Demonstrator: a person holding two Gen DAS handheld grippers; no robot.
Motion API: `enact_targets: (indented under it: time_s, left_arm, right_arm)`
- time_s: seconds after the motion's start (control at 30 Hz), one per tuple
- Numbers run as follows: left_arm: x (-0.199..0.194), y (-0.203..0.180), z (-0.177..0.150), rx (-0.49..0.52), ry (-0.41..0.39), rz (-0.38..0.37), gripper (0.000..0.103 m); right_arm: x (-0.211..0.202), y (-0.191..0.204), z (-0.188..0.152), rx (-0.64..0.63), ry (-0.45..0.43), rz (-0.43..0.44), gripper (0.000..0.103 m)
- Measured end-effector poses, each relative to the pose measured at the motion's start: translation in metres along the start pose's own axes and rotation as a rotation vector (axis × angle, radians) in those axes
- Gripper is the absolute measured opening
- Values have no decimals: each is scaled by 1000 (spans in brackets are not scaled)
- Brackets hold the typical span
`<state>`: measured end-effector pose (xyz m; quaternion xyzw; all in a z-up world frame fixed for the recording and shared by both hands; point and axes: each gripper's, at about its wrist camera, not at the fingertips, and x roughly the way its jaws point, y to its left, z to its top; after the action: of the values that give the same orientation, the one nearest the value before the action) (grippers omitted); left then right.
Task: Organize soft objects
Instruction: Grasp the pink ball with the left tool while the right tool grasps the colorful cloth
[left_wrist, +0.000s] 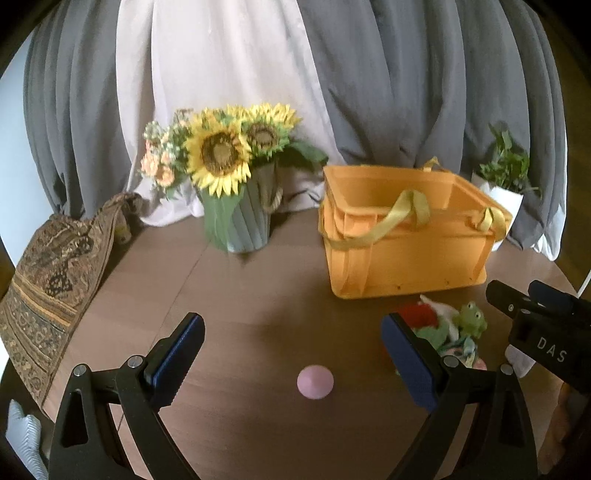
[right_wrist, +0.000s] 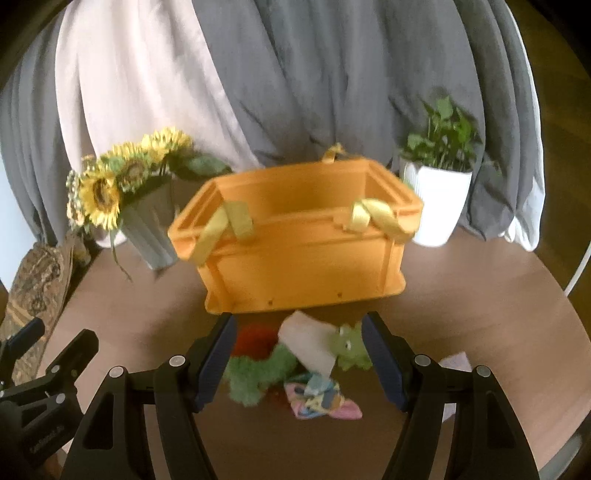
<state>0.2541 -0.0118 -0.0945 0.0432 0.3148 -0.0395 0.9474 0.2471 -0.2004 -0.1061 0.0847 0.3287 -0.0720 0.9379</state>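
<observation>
An orange crate with yellow ribbon handles stands on the brown table. In front of it lies a pile of soft things: a green frog toy, a red fuzzy piece, a green fuzzy piece, a white cloth and a pastel patterned cloth. A pink soft ball lies alone on the table. My left gripper is open above the ball. My right gripper is open over the pile, touching nothing; it also shows in the left wrist view.
A grey vase of sunflowers stands left of the crate. A white pot with a green plant stands to its right. A patterned cushion lies at the table's left edge. Grey and white curtains hang behind.
</observation>
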Motion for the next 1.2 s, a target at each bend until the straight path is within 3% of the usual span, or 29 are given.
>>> enact_targets:
  time_s: [0.6,1.2]
  left_arm:
    - [47,-6,-39,21,144,-30,92]
    - [96,-13,-54,23,248,-62,68]
  right_arm:
    - [39,-5,-43,0,154,-34,71]
    - [78,-8,-64,11,247,-59,71]
